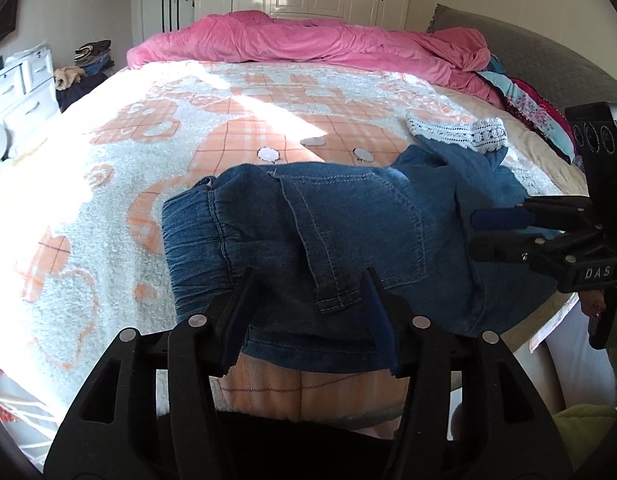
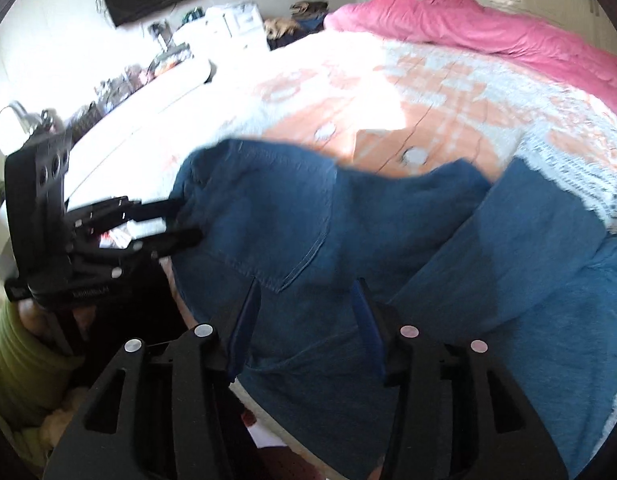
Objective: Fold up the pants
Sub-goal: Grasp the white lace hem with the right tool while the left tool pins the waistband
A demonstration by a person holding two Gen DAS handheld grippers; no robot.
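One pair of denim pants lies at the bed's near edge. Two tools: the left gripper at six o'clock and the right gripper at three o'clock, both spread, pinching nothing.

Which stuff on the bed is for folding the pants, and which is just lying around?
For the job:
- denim pants
- left gripper, jaws apart
- right gripper, jaws apart

Just lying about:
- pink duvet
- white lace cloth
- orange and white blanket (the pants lie on it)
- clothes pile beside the bed
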